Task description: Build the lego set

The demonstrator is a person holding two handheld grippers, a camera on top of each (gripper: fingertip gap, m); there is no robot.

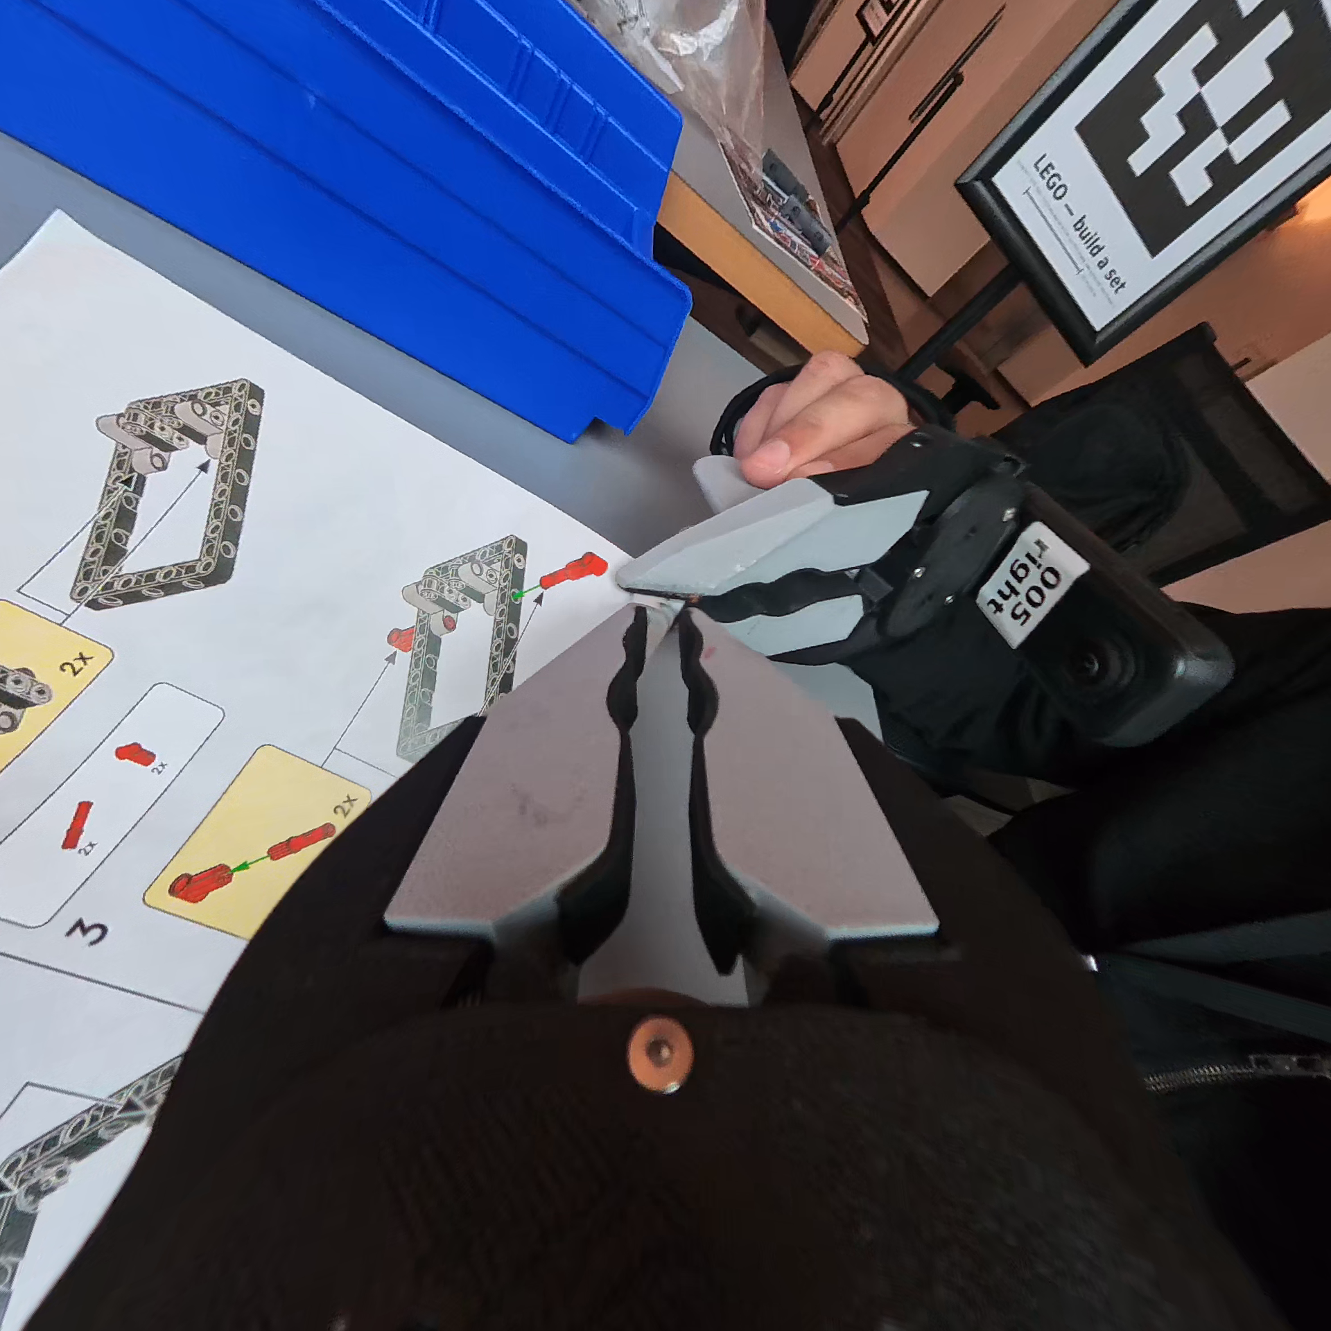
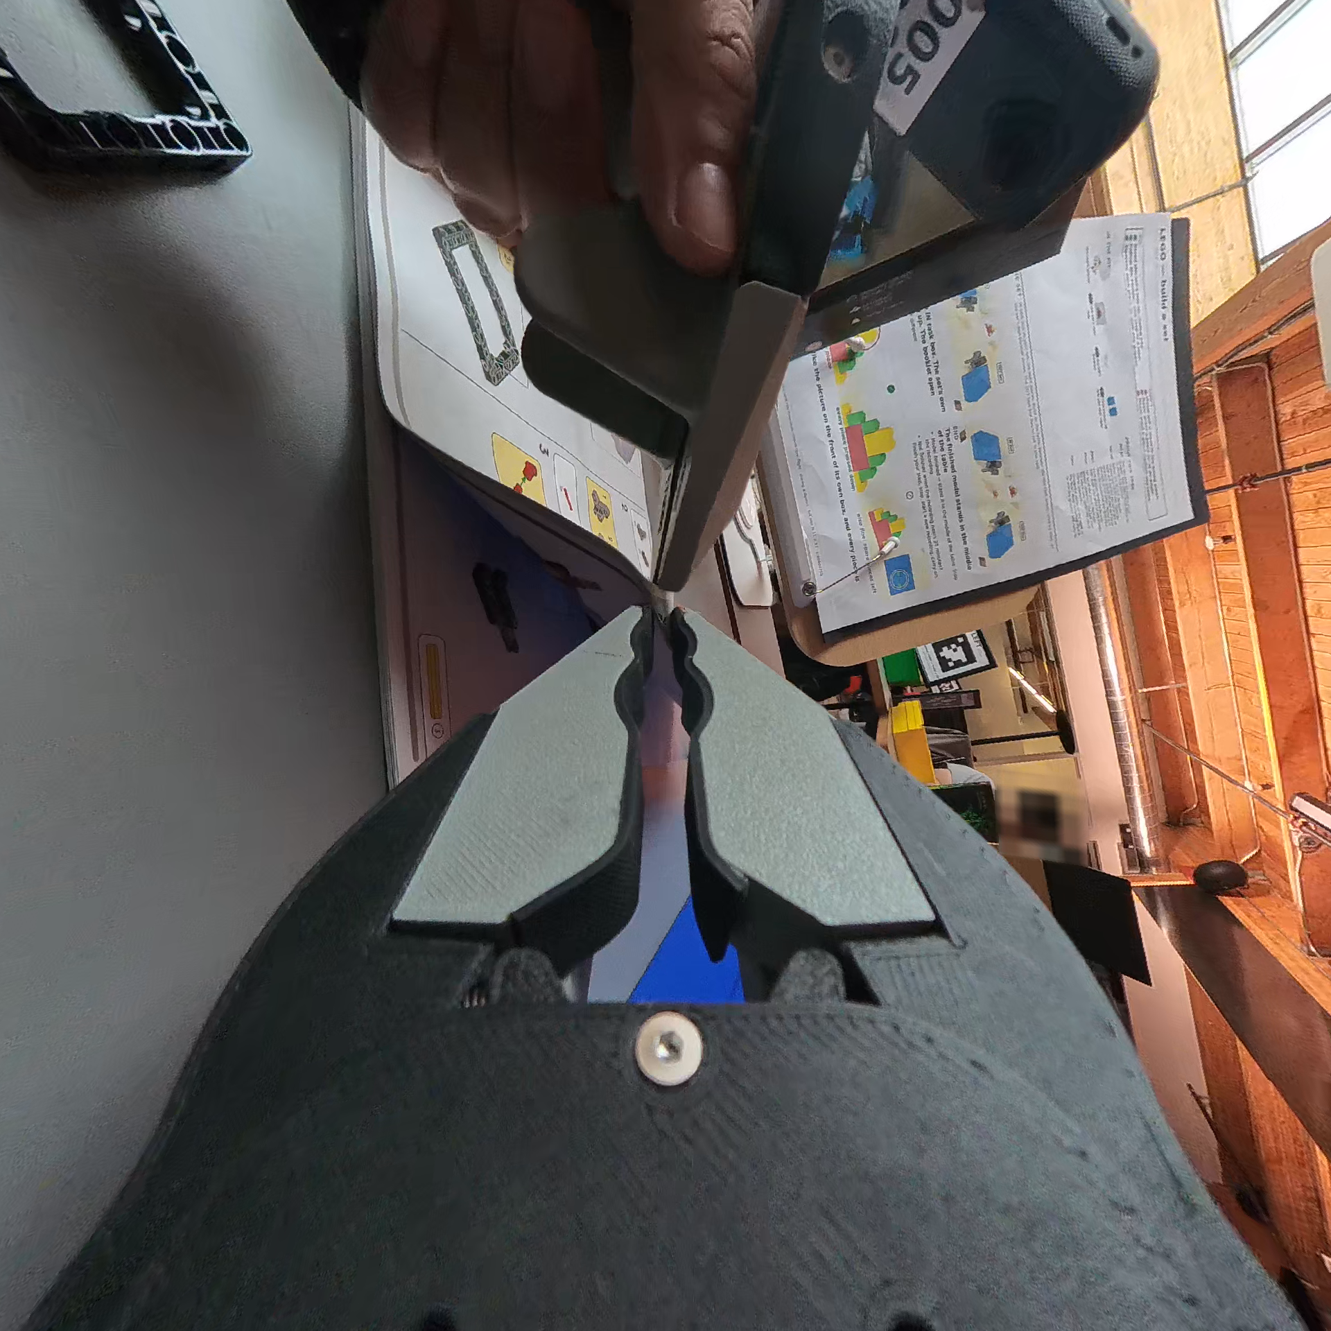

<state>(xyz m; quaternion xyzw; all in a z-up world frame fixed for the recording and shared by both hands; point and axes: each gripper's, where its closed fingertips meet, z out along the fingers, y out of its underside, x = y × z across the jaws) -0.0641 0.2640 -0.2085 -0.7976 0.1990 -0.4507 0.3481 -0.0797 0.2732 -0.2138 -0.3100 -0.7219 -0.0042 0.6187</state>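
Lying open on the grey table (image 1: pixel 43 216) beside a blue bin (image 1: pixel 374 180), the instruction booklet (image 1: pixel 302 518) has one page lifted; a black frame (image 2: pixel 130 108) rests apart. Both the left gripper (image 1: pixel 659 612) and right gripper (image 2: pixel 659 612) are closed to a sliver, pinching that page's corner (image 1: pixel 666 601)

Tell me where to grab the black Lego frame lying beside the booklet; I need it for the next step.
Take one beam of the black Lego frame across its width, coming straight down. It lies flat on the table, and its open middle leaves room for a finger inside. The right gripper, shut on the booklet page, must let go first.
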